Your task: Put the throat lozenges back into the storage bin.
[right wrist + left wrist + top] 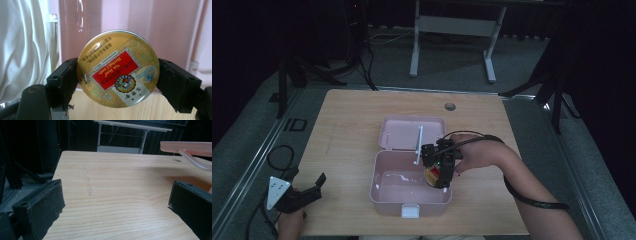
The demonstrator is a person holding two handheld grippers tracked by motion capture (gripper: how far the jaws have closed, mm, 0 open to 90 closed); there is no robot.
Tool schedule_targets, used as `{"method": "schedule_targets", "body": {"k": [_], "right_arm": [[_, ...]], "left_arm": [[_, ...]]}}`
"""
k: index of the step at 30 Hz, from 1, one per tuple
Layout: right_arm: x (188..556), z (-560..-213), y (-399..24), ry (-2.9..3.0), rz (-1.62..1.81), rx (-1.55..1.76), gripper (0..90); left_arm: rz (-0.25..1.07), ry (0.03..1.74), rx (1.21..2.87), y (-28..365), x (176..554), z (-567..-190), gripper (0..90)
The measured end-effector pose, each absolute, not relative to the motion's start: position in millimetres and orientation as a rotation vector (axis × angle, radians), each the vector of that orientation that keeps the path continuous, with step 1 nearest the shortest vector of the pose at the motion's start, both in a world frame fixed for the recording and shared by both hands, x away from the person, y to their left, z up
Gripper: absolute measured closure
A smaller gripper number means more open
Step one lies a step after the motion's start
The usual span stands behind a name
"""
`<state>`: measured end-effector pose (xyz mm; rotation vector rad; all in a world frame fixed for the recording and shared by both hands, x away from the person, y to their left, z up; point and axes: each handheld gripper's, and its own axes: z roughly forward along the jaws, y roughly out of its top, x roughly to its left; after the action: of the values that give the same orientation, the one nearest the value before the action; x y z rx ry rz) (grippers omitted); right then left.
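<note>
The right hand-held gripper (438, 172) hangs over the right end of the open pink box (410, 200), pointing down into it, and its jaws are clamped on a round gold candy tin (118, 68) with a red label. In the right gripper view the tin sits squarely between the two black jaws, gripped at opposite points of its rim, with its lid face turned toward the camera, so the disc stands on edge rather than lying flat. Behind it are the pink wall of the box and a strip of the table (347, 130). From above, the tin (432, 175) shows as a small patch of yellow and red just under the gripper, inside the rim of the box near its right wall; I cannot tell whether it touches the floor of the box yet. The box's lid (412, 131) lies flung back behind it. The left hand-held gripper (304, 192) rests well apart at the near left corner of the table, its jaws spread wide and holding nothing. So the right hand is the one on the job, and any setting down looks like a short drop straight below it.
</note>
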<state>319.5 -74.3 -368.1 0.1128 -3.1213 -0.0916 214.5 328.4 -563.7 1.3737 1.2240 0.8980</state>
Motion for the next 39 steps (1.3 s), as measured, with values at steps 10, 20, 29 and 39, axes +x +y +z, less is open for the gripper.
{"method": "schedule_targets", "body": {"k": [10,20,29,39], "right_arm": [[319.2,-398.6,-70.6,-3.080,-0.054,0.117,20.6],[317.5,-423.2,-69.6,-3.054,-0.027,0.118,20.6],[316.5,-441.0,-63.7,-3.053,0.001,0.164,20.6],[316.3,-460.3,-58.1,-3.040,0.065,0.210,20.6]], "left_arm": [[0.897,1.225,1.372,328.4,214.7,-563.8,0.4],[0.897,1.225,1.375,328.3,214.8,-563.7,0.4],[0.895,1.224,1.374,328.3,214.8,-563.8,0.4],[0.892,1.221,1.377,328.4,214.9,-563.7,0.4]]}}
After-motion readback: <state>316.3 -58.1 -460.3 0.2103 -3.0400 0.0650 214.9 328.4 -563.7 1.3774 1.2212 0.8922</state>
